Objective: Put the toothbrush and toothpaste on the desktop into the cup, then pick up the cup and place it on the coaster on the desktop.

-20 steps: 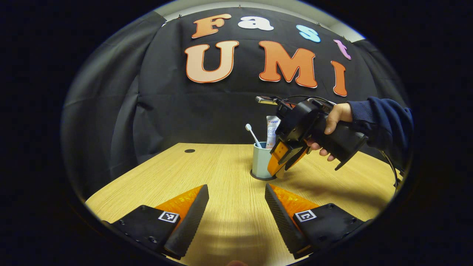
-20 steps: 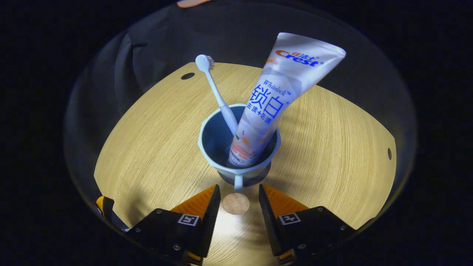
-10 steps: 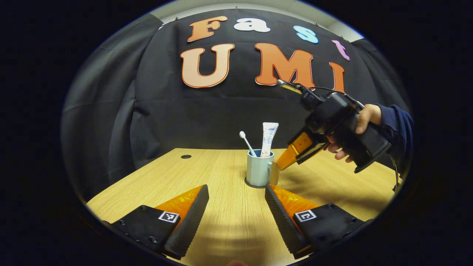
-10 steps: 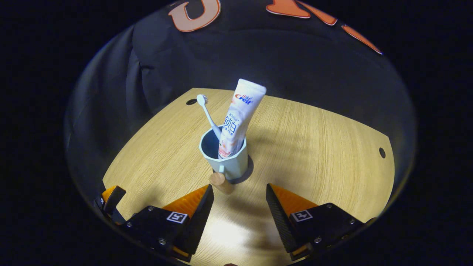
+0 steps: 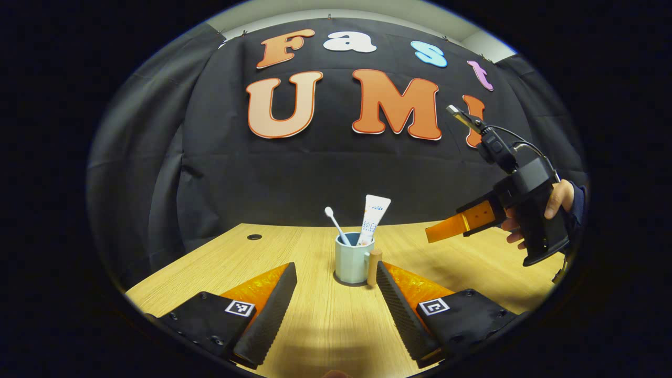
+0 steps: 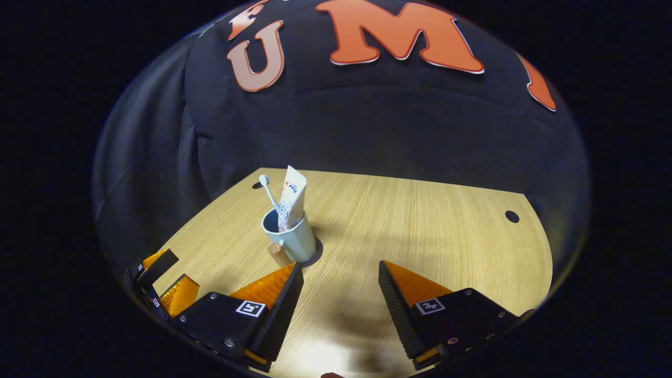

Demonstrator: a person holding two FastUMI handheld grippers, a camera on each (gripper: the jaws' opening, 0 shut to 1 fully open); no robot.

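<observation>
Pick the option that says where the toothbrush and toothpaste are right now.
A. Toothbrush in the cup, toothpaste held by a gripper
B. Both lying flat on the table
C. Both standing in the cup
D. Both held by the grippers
C: the toothbrush and toothpaste both stick up out of the cup, and both grippers are open and hold nothing.

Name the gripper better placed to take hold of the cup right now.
Left gripper, probably. In its view the cup stands straight ahead, in line with the gap between its open fingers. The right gripper hangs raised to the side, and its view has the cup left of its fingers.
</observation>
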